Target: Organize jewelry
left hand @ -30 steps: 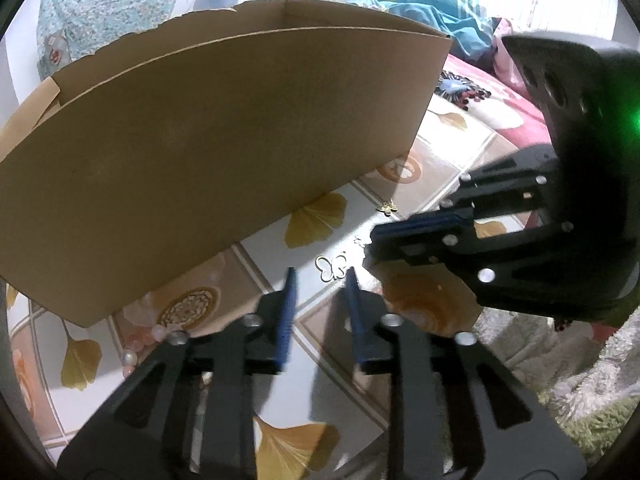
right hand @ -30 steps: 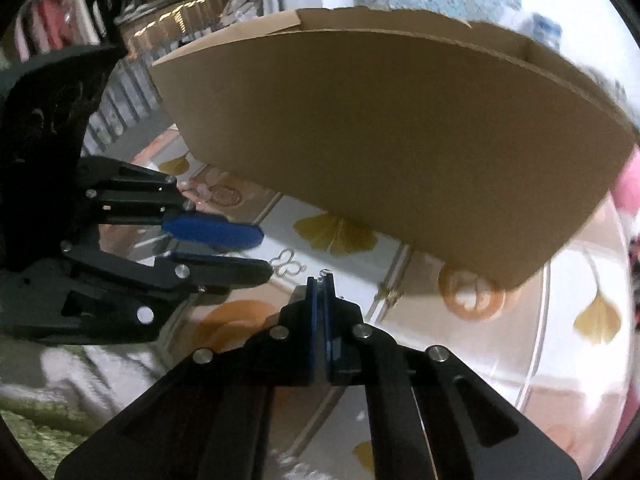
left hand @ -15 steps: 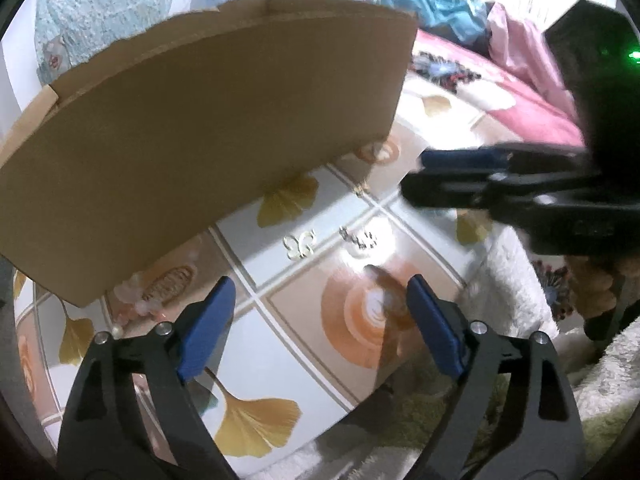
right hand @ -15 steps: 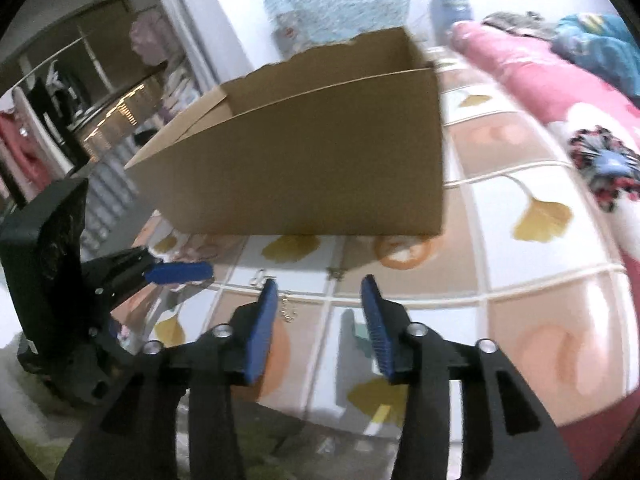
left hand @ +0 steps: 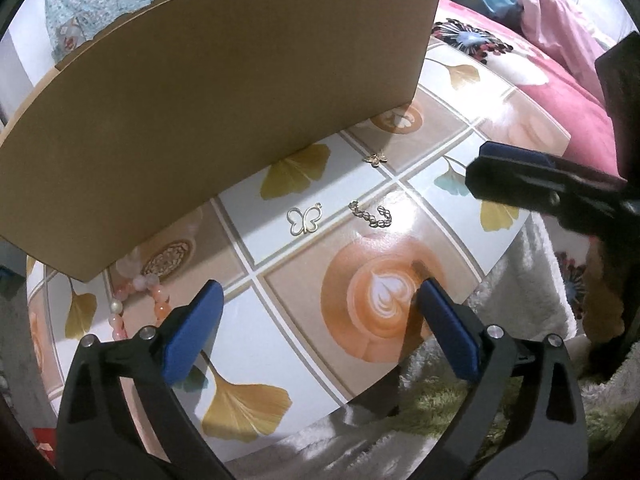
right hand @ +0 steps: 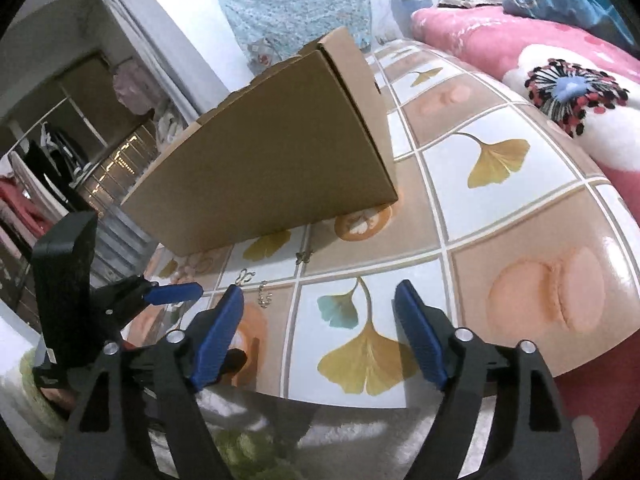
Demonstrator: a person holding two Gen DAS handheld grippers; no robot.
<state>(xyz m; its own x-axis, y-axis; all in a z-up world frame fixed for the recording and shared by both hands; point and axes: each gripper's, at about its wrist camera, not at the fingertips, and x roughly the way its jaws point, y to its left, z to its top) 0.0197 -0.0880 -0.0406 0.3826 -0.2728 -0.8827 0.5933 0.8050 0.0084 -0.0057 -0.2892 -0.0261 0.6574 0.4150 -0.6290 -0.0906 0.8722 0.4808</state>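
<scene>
A silver butterfly pendant and a short bead chain lie side by side on the tiled table, in front of a cardboard box. A small gold flower charm lies farther back. My left gripper hovers above the table's near part, its jaws opening with nothing between them. My right gripper is off to the right of the jewelry, its jaws also opening and empty. The right wrist view shows the butterfly pendant, the chain and the left gripper at the left.
A pink and orange bead bracelet lies by the box's left corner. A pink flowered blanket borders the table's far right side. A shaggy white and green rug lies below the table's near edge.
Both grippers went from nearly shut to wide apart. The chain now lies on the table beside the butterfly. My right gripper drew back to the right and rolled; the left pulled back slightly.
</scene>
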